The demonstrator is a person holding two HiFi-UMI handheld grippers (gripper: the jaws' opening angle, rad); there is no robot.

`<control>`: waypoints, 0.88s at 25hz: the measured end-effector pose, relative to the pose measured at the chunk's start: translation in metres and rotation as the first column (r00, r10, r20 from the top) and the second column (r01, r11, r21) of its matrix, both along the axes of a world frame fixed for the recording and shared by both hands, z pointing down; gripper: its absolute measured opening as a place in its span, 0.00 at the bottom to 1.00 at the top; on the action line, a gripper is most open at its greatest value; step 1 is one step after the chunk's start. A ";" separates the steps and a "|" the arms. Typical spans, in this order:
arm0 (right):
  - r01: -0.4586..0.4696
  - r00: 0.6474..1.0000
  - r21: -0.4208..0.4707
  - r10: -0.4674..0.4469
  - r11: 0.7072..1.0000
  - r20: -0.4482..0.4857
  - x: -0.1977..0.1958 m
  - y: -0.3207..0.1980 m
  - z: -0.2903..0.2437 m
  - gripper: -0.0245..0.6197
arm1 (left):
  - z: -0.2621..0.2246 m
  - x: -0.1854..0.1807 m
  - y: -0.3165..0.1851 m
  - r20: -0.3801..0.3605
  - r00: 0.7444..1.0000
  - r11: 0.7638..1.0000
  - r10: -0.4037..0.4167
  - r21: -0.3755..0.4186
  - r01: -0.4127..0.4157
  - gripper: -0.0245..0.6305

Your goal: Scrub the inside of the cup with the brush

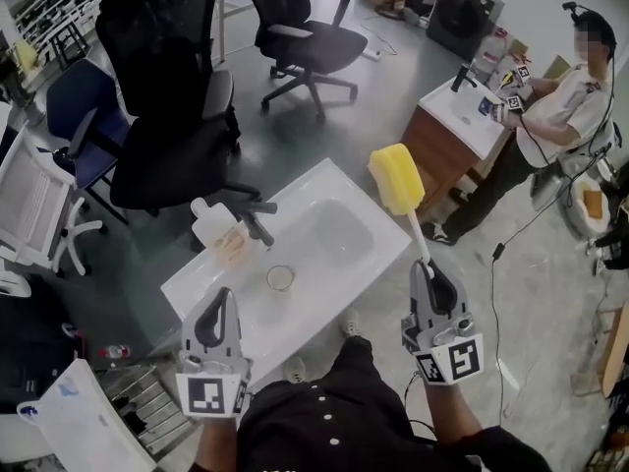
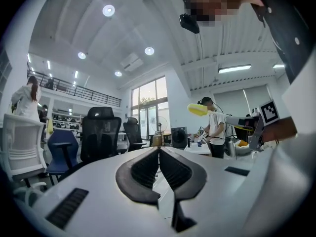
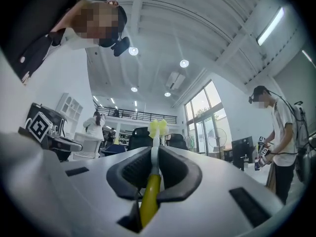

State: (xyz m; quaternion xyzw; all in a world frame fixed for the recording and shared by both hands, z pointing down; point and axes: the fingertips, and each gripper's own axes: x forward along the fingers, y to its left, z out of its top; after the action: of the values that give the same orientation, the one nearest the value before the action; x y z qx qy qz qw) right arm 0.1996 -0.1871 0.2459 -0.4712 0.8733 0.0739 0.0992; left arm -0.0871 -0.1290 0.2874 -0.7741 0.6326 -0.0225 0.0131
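Left tongs [image 2: 159,149] together, empty. Right tongs [image 3: 154,154] clamped on yellow brush [image 1: 396,178] handle. Cup [image 1: 281,278] in white sink [image 1: 334,190].

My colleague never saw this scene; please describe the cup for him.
Find the white sink in the middle. The cup stands at its near edge, in front of the black faucet. Unlike the white bottle, it is small, round and clear.

White counter [image 1: 201,285] with a recessed basin [image 1: 339,234]. A cup [image 1: 281,278] stands upright in the basin, near its left end. A bottle [image 1: 209,226] and a black tap [image 1: 257,226] stand at the counter's far-left edge.
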 end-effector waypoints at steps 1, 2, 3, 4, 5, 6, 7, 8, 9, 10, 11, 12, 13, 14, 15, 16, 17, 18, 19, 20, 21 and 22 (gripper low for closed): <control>0.020 1.000 -0.003 -0.020 1.000 0.001 0.000 -0.010 0.001 0.12 | 0.001 0.001 -0.005 0.008 1.000 1.000 -0.017 0.000 0.017 0.08; 0.042 0.999 -0.006 -0.042 0.999 0.001 0.000 -0.020 0.002 0.12 | 0.001 0.003 -0.011 0.013 0.999 0.999 -0.036 -0.001 0.036 0.08; 0.065 0.998 -0.007 -0.065 0.998 0.002 0.000 -0.030 0.002 0.12 | 0.000 0.005 -0.016 0.015 0.998 0.998 -0.056 -0.002 0.056 0.08; 0.088 0.996 -0.007 -0.088 0.996 0.002 0.001 -0.040 0.001 0.12 | 0.000 0.007 -0.021 0.016 0.997 0.997 -0.077 -0.003 0.077 0.08; 0.111 0.994 -0.005 -0.111 0.994 0.003 0.001 -0.051 0.000 0.12 | -0.001 0.009 -0.026 0.015 0.995 0.995 -0.100 -0.004 0.100 0.08; 0.133 0.991 -0.002 -0.133 0.991 0.003 0.000 -0.061 -0.002 0.12 | -0.002 0.011 -0.031 0.009 0.992 0.992 -0.125 -0.005 0.125 0.08; 0.155 0.988 0.000 -0.155 0.988 0.002 0.000 -0.072 -0.004 0.12 | -0.004 0.012 -0.036 0.001 0.988 0.988 -0.151 -0.008 0.151 0.08; 0.177 0.984 0.002 -0.177 0.984 0.002 0.000 -0.083 -0.006 0.12 | -0.005 0.012 -0.041 -0.005 0.984 0.984 -0.177 -0.009 0.177 0.08; 0.198 0.980 0.005 -0.199 0.980 0.002 -0.001 -0.093 -0.008 0.12 | -0.006 0.013 -0.045 -0.003 0.980 0.980 -0.199 -0.006 0.199 0.08; 0.220 0.975 0.008 -0.220 0.975 0.002 -0.002 -0.103 -0.009 0.12 | -0.008 0.014 -0.049 0.001 0.975 0.975 -0.220 0.000 0.220 0.08; 0.242 0.970 0.013 -0.242 0.970 0.002 -0.003 -0.113 -0.011 0.12 | -0.010 0.015 -0.053 0.000 0.970 0.970 -0.243 0.006 0.243 0.08; 0.265 0.964 0.017 -0.265 0.964 0.001 -0.004 -0.122 -0.013 0.12 | -0.011 0.017 -0.057 -0.002 0.964 0.964 -0.266 0.010 0.266 0.08; 0.289 0.957 0.020 -0.289 0.957 0.001 -0.005 -0.130 -0.014 0.12 | -0.013 0.020 -0.059 0.003 0.957 0.957 -0.289 0.011 0.289 0.08; 0.314 0.949 0.021 -0.314 0.949 0.002 -0.006 -0.138 -0.016 0.12 | -0.014 0.022 -0.061 0.011 0.950 0.950 -0.312 0.012 0.312 0.08; 0.340 0.941 0.021 -0.340 0.940 0.002 -0.007 -0.146 -0.016 0.12 | -0.015 0.024 -0.062 0.015 0.942 0.942 -0.335 0.012 0.335 0.08; 0.365 0.931 0.020 -0.365 0.931 0.002 -0.010 -0.153 -0.017 0.12 | -0.016 0.025 -0.062 0.017 0.933 0.933 -0.359 0.011 0.359 0.08; 0.391 0.920 0.018 -0.391 0.920 0.002 -0.014 -0.158 -0.017 0.12 | -0.016 0.026 -0.062 0.018 0.924 0.924 -0.382 0.011 0.382 0.08; 0.417 0.909 0.016 -0.417 0.909 0.002 -0.018 -0.163 -0.016 0.12 | -0.016 0.026 -0.061 0.018 0.913 0.914 -0.407 0.010 0.406 0.08; 0.444 0.896 0.014 -0.444 0.896 0.002 -0.022 -0.168 -0.016 0.12 | -0.016 0.026 -0.059 0.018 0.901 0.902 -0.432 0.008 0.432 0.08; 0.471 0.882 0.012 -0.471 0.882 0.002 -0.027 -0.173 -0.016 0.12 | -0.017 0.026 -0.056 0.018 0.888 0.888 -0.460 0.006 0.460 0.08; 0.499 0.866 0.009 -0.499 0.866 0.002 -0.032 -0.176 -0.016 0.12 | -0.017 0.026 -0.052 0.018 0.871 0.872 -0.490 0.003 0.490 0.08; 0.528 0.849 0.006 -0.528 0.849 0.002 -0.037 -0.179 -0.016 0.12 | -0.018 0.026 -0.048 0.020 0.854 0.854 -0.521 -0.001 0.521 0.08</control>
State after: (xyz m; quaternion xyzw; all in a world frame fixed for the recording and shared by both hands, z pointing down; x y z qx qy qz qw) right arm 0.1622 -0.3658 0.2299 -0.2133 0.9687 0.0453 0.1184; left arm -0.0610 -0.1766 0.2692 -0.5740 0.8181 -0.0344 0.0101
